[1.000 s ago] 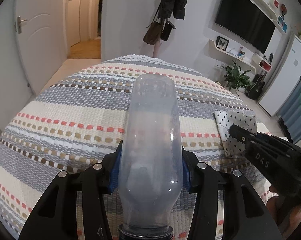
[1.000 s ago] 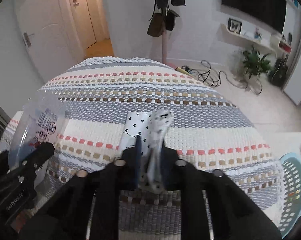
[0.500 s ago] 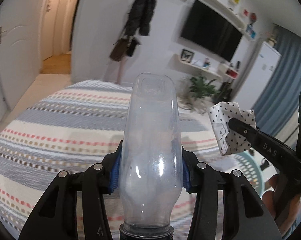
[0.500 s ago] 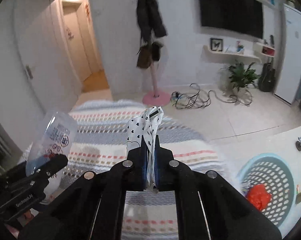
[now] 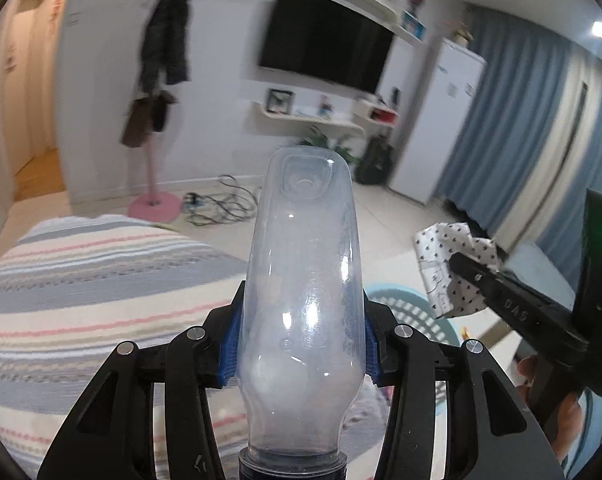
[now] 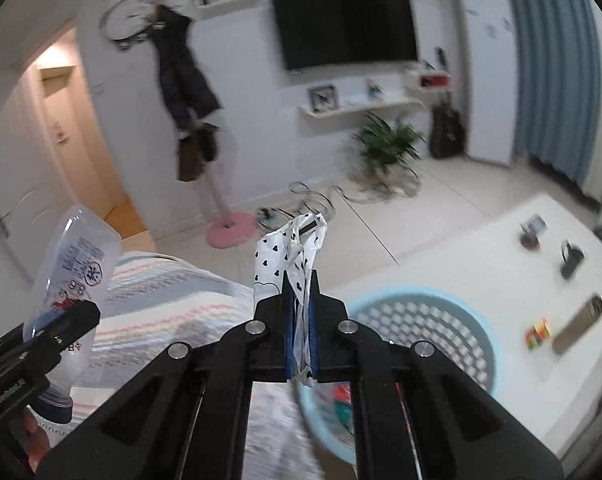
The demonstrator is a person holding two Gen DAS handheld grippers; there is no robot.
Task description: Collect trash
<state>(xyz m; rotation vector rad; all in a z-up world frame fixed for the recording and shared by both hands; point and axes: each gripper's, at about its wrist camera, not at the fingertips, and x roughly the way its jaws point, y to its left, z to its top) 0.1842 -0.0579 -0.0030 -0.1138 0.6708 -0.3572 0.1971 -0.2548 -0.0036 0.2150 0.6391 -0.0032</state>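
Left wrist view: left gripper (image 5: 301, 344) clamped the plastic bottle (image 5: 301, 280); right gripper (image 6: 301, 344), fully closed, pinched the patterned wrapper (image 6: 291, 256) — both had swung off the striped bed (image 5: 81, 280) toward the blue basket (image 6: 453, 316) just below-right, probably for dropping.

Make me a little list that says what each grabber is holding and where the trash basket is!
left gripper: shut on the clear plastic bottle, cap end toward the camera
right gripper: shut on the white heart-print wrapper
basket: light blue, on the floor beside the striped bed, just below and right of the wrapper
in the basket: some red and teal trash, blurry
dropped yet: no, both pieces are held
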